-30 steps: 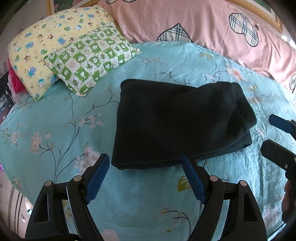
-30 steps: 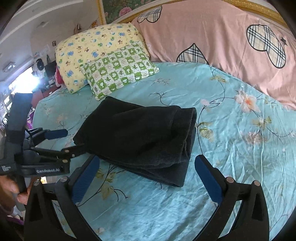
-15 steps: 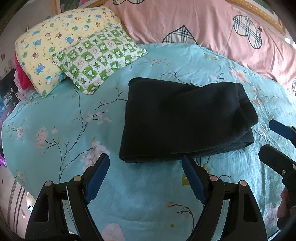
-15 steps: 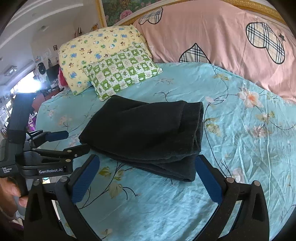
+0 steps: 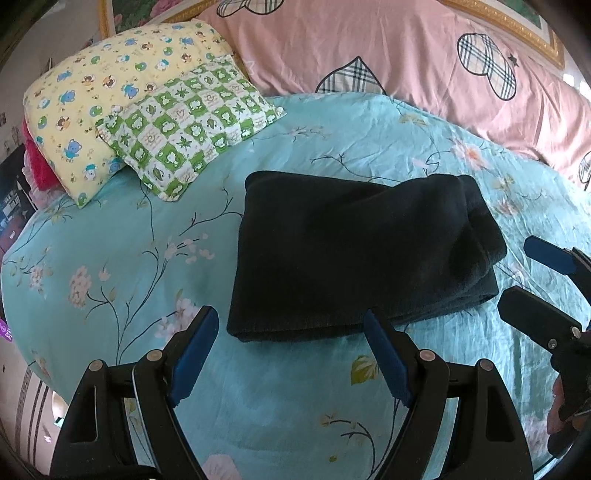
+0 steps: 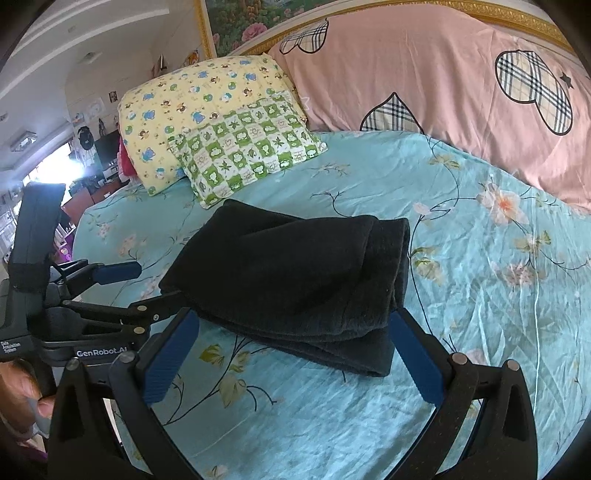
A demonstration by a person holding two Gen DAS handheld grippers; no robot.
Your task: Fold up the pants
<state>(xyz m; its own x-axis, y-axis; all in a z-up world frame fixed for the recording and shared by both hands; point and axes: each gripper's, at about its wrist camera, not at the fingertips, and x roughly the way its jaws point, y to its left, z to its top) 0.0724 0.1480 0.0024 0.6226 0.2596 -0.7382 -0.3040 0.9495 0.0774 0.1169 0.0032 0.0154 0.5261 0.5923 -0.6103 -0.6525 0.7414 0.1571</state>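
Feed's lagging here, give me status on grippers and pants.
Left gripper open, empty. Right gripper open, empty. Black pants folded, flat on bed sheet. Pillows behind, nothing in the way.

We see a bed spread with a turquoise floral sheet (image 5: 332, 406), its printed branches and pale blossoms running across wrinkled fabric. At the far left, a green-and-white checked pillow (image 5: 192, 122) leans on a larger yellow pillow (image 5: 92, 96) printed with small bears. A pink duvet (image 5: 406, 62) with plaid hearts lies along the far right edge of the bed. Behind it, a gilt-framed floral painting (image 6: 251, 22) hangs on the wall. A cluttered, brightly lit room corner (image 6: 74, 166) shows at far left.
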